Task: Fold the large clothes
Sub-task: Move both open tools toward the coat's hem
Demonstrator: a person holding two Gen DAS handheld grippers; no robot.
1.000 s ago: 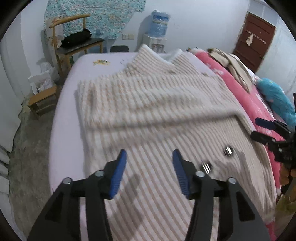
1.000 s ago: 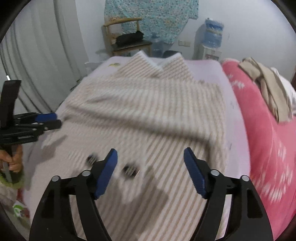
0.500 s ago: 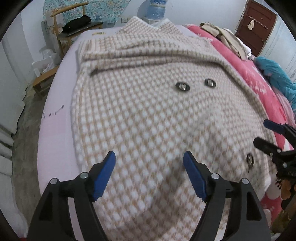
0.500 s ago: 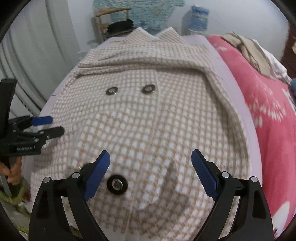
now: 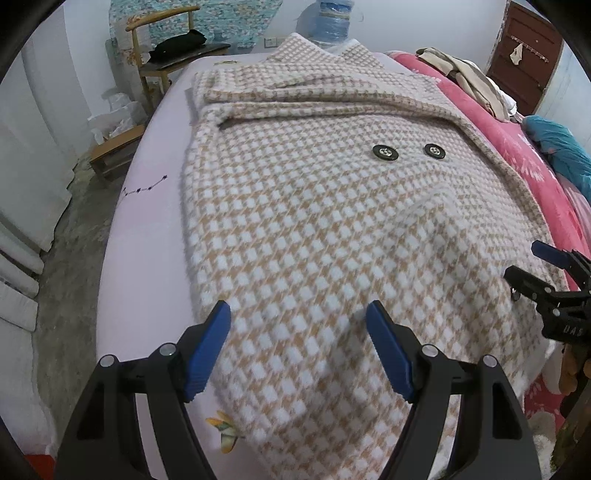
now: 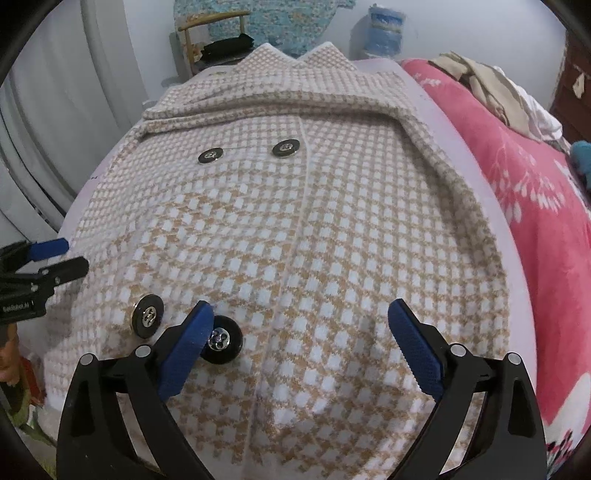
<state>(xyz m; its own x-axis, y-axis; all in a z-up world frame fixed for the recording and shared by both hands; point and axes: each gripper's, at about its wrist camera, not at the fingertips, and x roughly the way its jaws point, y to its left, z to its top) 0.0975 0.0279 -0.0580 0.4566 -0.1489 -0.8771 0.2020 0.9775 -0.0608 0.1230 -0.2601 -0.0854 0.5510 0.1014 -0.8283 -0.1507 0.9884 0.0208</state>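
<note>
A large beige-and-white houndstooth coat (image 5: 332,221) lies flat on the bed, collar at the far end, its sleeves folded across the chest. Two dark buttons (image 5: 386,152) sit at mid-chest and two more buttons (image 6: 147,315) lie near the hem. My left gripper (image 5: 297,314) hovers open over the coat's near left part, nothing between its fingers. My right gripper (image 6: 300,310) hangs over the near right part, its jaws opening, only cloth beneath them; its left pad (image 6: 184,350) partly covers a button. Each gripper appears at the edge of the other's view: the right gripper (image 5: 546,273), the left gripper (image 6: 48,258).
The bed has a pale lilac sheet (image 5: 147,229). A pink blanket (image 6: 535,192) with a pile of clothes (image 6: 491,88) runs along the right. A wooden chair (image 5: 162,62), a low stool (image 5: 110,147) and a water bottle (image 5: 332,18) stand beyond the bed's far left.
Both grippers moved in lower and closer to the coat's near end, so the hem buttons came into the right wrist view. Both jaws spread wider.
</note>
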